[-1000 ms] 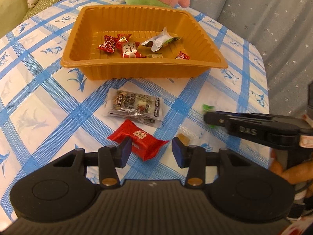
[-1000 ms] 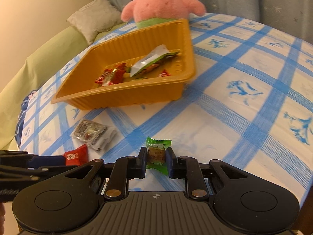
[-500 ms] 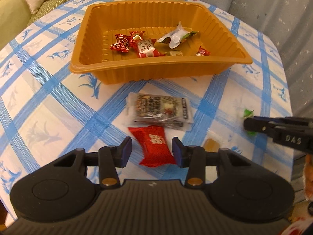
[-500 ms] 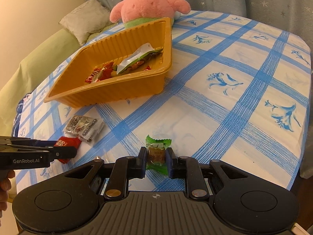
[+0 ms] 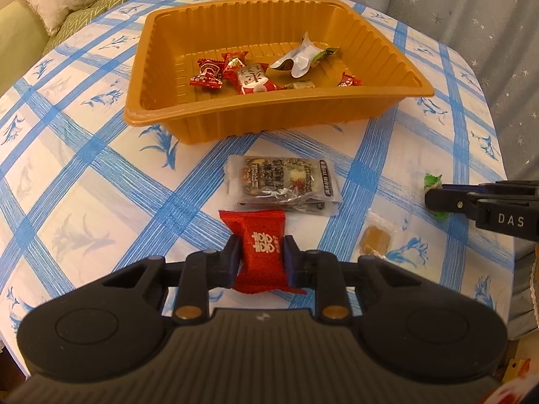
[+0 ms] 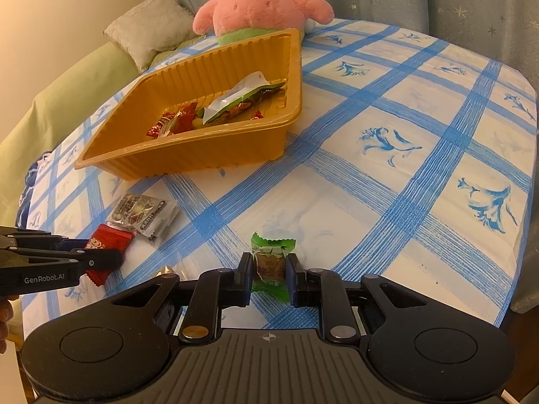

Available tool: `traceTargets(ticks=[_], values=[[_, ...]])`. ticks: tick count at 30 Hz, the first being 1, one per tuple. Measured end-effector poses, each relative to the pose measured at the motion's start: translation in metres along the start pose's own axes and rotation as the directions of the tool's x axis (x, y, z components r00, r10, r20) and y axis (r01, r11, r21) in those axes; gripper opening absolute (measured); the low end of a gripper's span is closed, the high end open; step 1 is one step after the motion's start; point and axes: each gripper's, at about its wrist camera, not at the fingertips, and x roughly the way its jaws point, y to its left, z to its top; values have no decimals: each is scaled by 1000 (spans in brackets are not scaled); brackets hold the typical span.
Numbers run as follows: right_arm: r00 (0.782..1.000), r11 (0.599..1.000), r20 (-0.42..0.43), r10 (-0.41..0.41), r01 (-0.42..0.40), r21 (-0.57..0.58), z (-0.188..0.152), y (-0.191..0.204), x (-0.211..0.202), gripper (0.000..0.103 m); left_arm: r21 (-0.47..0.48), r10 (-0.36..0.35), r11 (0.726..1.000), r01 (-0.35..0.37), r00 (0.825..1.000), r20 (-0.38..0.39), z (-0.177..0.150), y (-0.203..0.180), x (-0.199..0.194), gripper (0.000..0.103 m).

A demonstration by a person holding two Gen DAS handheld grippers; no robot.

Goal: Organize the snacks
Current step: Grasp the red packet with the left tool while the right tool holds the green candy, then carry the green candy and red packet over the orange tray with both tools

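Observation:
A red snack packet (image 5: 259, 229) lies on the blue-checked tablecloth. My left gripper (image 5: 261, 252) is closing its jaws on it, and both pads touch its sides. My right gripper (image 6: 269, 266) is shut on a green-wrapped candy (image 6: 273, 245) near the table's front edge. The orange tray (image 5: 276, 118) stands beyond both grippers and holds several red candies and a silver-green packet. In the right wrist view the left gripper (image 6: 114, 256) reaches in from the left over the red packet (image 6: 107, 240).
A clear grey snack packet (image 5: 283, 181) lies between the red packet and the tray. A small amber candy (image 5: 375, 239) in clear wrap sits to the right. A pink plush toy (image 6: 259, 0) stands behind the tray. The table edge drops off at the right.
The left gripper's jaws have narrowed from wide apart onto the red packet, which now sits straight between them. The right gripper still holds the green candy in place.

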Motion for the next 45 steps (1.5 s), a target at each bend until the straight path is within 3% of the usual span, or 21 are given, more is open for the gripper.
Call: traceTargets(ticks=[12, 20, 28, 35, 45], values=[[1000, 1000, -8, 6, -6, -4, -1, 2, -1, 21, -21, 4, 1000, -4, 1000, 13, -8, 11, -14, 23], [998, 998, 3, 58, -58, -12, 4, 13, -15, 21, -36, -9, 999, 11, 997, 71, -3, 20, -45, 23], [990, 991, 63, 125, -122, -53, 30, 33, -33, 21, -24, 13, 1000, -9, 985, 173, 31, 29, -72, 23], [980, 985, 127, 151, -138, -105, 67, 50, -32, 21, -6, 36, 999, -35, 971, 238, 69, 33, -73, 23], [973, 986, 184, 138, -117, -122, 110, 51, -18, 21, 18, 55, 998, -61, 968, 244, 111, 36, -48, 23]])
